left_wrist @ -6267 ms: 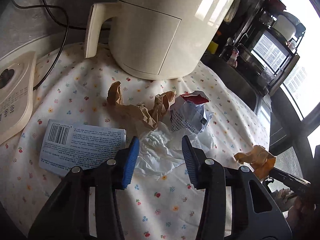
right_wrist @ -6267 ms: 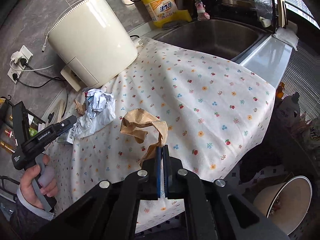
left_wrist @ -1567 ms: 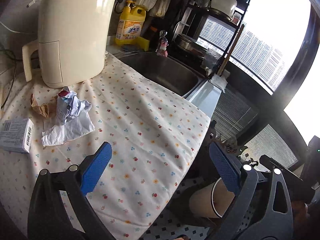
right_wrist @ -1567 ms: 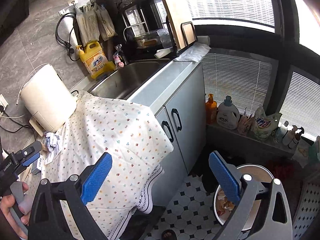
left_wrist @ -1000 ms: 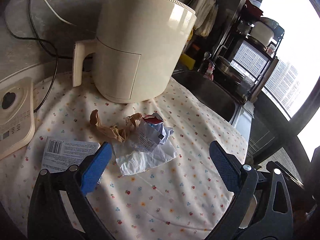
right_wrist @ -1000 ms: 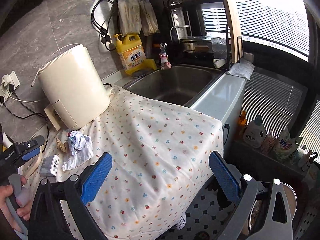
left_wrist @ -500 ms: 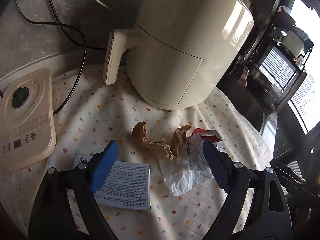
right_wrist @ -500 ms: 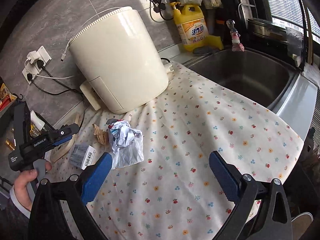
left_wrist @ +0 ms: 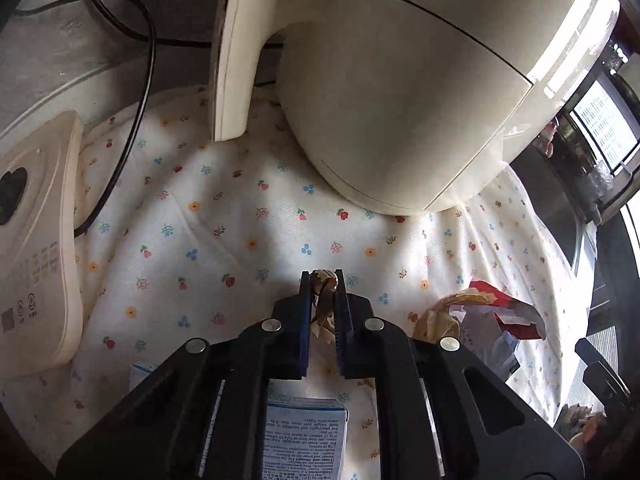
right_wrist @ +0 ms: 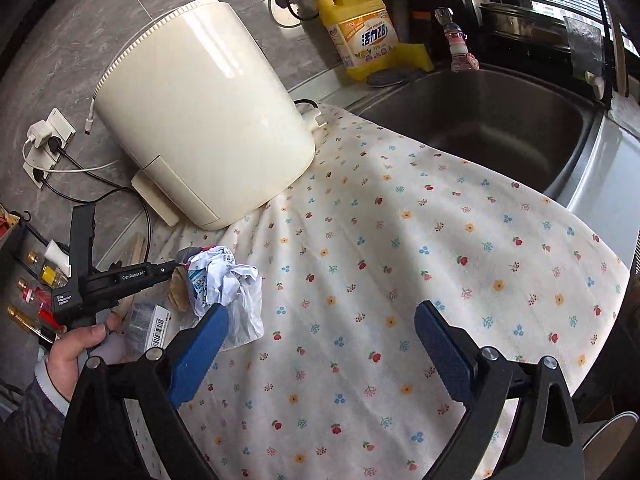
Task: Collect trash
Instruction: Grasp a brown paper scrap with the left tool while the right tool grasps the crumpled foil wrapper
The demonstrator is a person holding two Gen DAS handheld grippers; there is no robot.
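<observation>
The cloth [right_wrist: 440, 260] is white, dotted with small red, blue and orange flowers. At its 11 o'clock, the air fryer [right_wrist: 208, 112] is plain cream. The detergent bottle [right_wrist: 362, 30] at 12 o'clock is yellow with an orange label. The crumpled paper [left_wrist: 325, 300] is brown, the wrapper [right_wrist: 218, 276] white with blue print and a red patch, the small box [right_wrist: 150, 326] pale blue. Both grippers are black with blue pads [right_wrist: 198, 354].

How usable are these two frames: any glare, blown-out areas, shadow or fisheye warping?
Left wrist view: window blown out, glare streaks the cream appliance, which shades the floral cloth. Right wrist view: evenly lit, sharp; fisheye bends the sink rim, corners vignette black.
</observation>
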